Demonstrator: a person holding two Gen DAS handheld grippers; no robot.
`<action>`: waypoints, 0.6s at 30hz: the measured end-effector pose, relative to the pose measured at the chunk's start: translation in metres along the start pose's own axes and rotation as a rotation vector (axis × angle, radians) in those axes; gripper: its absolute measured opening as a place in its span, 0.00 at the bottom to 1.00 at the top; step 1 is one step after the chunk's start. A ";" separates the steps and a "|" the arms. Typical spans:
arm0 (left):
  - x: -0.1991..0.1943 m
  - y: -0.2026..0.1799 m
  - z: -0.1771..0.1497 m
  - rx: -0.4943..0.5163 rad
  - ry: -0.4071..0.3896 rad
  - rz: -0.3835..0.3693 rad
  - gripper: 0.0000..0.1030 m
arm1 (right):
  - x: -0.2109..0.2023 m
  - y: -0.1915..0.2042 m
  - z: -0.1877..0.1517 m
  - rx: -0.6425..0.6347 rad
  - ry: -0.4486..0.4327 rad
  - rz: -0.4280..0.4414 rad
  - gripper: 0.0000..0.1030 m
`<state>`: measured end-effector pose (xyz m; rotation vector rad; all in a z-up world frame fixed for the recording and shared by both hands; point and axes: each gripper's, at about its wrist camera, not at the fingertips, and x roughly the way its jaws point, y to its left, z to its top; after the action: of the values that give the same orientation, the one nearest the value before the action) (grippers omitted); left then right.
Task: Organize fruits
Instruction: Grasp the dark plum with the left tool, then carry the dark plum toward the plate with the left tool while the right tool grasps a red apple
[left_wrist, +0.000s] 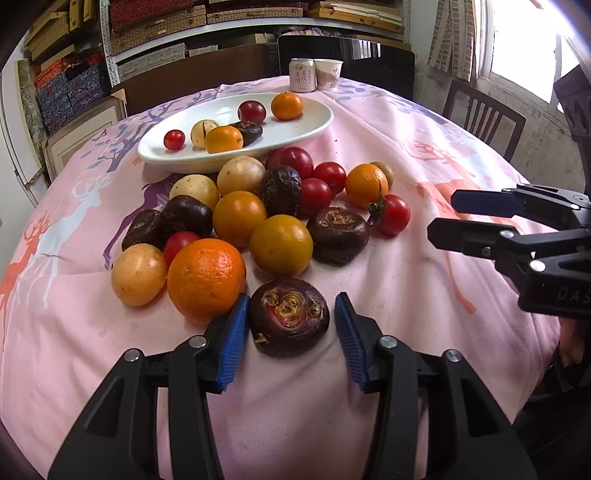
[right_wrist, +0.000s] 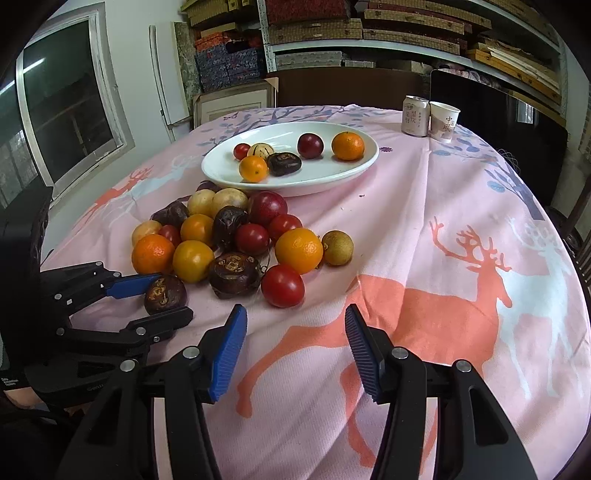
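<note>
A pile of fruits lies on the pink tablecloth: oranges (left_wrist: 206, 277), red tomatoes (left_wrist: 394, 215), yellow fruits (left_wrist: 138, 274) and dark brown water chestnuts (left_wrist: 338, 234). A white oval plate (left_wrist: 295, 138) behind it holds several fruits. My left gripper (left_wrist: 291, 319) is open, its jaws on either side of one dark water chestnut (left_wrist: 290, 315) on the cloth; the same chestnut shows in the right wrist view (right_wrist: 164, 293). My right gripper (right_wrist: 295, 341) is open and empty over bare cloth, right of the pile.
A drink can (left_wrist: 302, 75) and a paper cup (left_wrist: 328, 74) stand at the table's far edge. Chairs (left_wrist: 484, 114) surround the table. Shelves of boxes line the back wall. The right gripper shows in the left wrist view (left_wrist: 447, 218).
</note>
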<state>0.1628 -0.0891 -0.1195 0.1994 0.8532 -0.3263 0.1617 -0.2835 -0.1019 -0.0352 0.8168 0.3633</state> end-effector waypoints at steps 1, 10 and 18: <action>-0.001 0.001 -0.001 -0.003 -0.006 -0.006 0.43 | 0.001 0.001 0.000 -0.001 0.003 0.001 0.54; -0.031 0.013 -0.017 -0.035 -0.055 -0.065 0.40 | 0.017 0.009 0.012 -0.025 0.023 0.010 0.53; -0.035 0.016 -0.024 -0.037 -0.040 -0.071 0.40 | 0.040 0.009 0.021 0.002 0.063 0.025 0.35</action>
<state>0.1304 -0.0601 -0.1079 0.1282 0.8277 -0.3798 0.1987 -0.2591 -0.1150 -0.0351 0.8808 0.3871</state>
